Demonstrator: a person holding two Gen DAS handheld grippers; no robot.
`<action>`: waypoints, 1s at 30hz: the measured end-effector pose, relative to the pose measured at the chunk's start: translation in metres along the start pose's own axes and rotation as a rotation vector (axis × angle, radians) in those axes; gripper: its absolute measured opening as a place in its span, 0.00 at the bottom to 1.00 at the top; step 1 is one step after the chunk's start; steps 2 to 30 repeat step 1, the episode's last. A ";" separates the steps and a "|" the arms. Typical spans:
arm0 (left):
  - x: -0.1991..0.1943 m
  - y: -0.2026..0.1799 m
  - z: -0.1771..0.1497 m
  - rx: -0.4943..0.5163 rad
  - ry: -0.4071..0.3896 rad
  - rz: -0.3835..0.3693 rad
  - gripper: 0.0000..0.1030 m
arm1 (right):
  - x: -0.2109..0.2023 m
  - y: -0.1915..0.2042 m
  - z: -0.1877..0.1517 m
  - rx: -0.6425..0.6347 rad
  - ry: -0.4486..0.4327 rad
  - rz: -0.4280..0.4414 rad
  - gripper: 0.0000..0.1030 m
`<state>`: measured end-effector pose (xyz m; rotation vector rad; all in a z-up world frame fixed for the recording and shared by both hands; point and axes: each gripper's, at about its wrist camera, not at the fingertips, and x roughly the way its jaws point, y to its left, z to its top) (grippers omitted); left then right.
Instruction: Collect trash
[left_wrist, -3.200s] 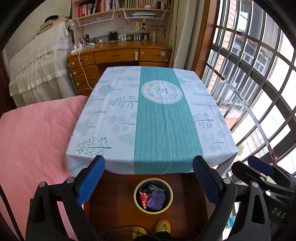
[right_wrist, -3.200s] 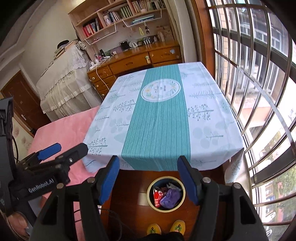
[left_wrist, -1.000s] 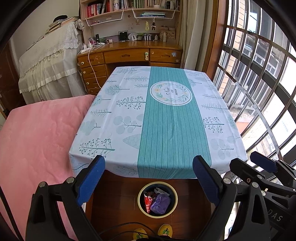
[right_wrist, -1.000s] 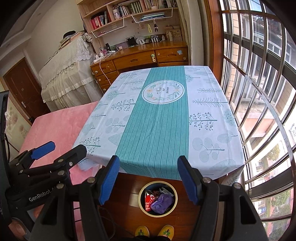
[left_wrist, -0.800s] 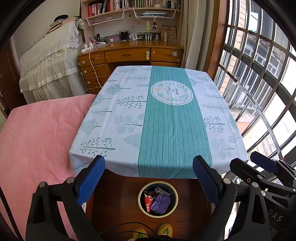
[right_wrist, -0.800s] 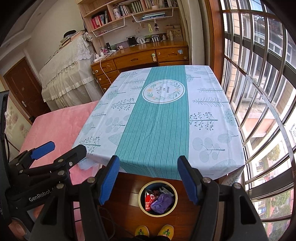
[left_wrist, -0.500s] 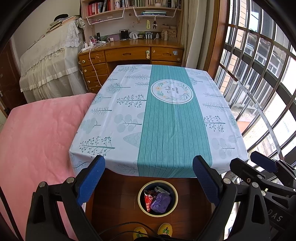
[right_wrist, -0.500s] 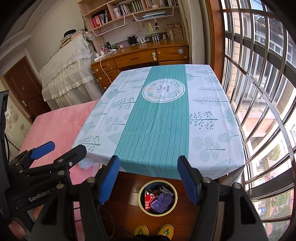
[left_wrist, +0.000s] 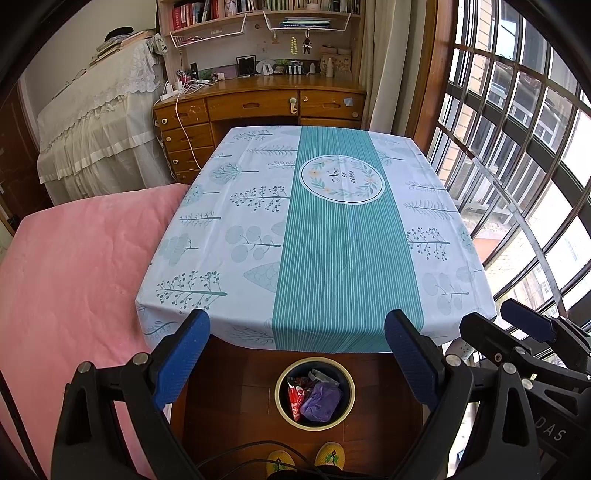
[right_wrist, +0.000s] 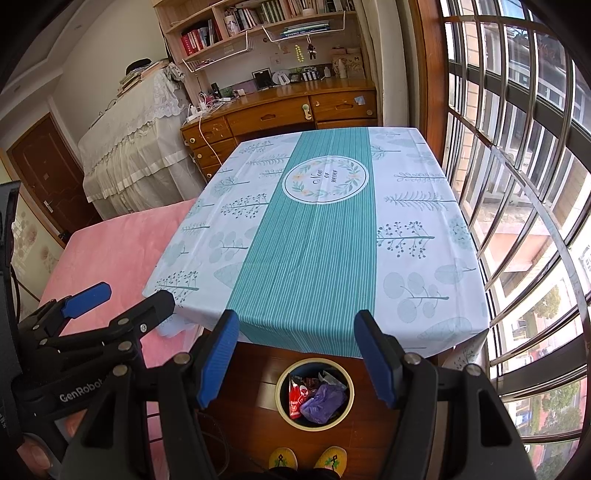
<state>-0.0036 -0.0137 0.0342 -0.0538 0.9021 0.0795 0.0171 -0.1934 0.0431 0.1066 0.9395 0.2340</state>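
A round bin (left_wrist: 280, 404) (right_wrist: 282, 411) with a yellow rim stands on the wooden floor below the table's near edge. It holds a red wrapper (left_wrist: 294, 397) (right_wrist: 295, 397), a purple bag (left_wrist: 320, 398) (right_wrist: 322, 399) and other scraps. My left gripper (left_wrist: 296, 326) hangs open above the bin, nothing between its blue pads. My right gripper (right_wrist: 296, 326) is also open and holds nothing, above the same bin. Each gripper shows at the edge of the other's view. The table (left_wrist: 332, 236) (right_wrist: 314, 236) wears a teal and white cloth with nothing on it.
A pink bed (left_wrist: 74, 266) runs along the table's left side. A barred window (left_wrist: 517, 155) lines the right. A wooden desk (left_wrist: 258, 107) with drawers and shelves stands beyond the table. Yellow slippers (left_wrist: 328, 456) show at the bottom edge.
Since three seconds ago both views have pulled back a little from the table. Over the last second nothing has moved; both grippers stay open.
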 end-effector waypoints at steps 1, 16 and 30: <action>0.000 0.000 0.000 0.000 0.001 0.000 0.92 | 0.000 0.000 0.000 0.000 0.001 0.000 0.63; 0.000 0.000 0.000 0.000 0.001 0.000 0.92 | 0.000 0.000 0.000 0.000 0.001 0.000 0.63; 0.000 0.000 0.000 0.000 0.001 0.000 0.92 | 0.000 0.000 0.000 0.000 0.001 0.000 0.63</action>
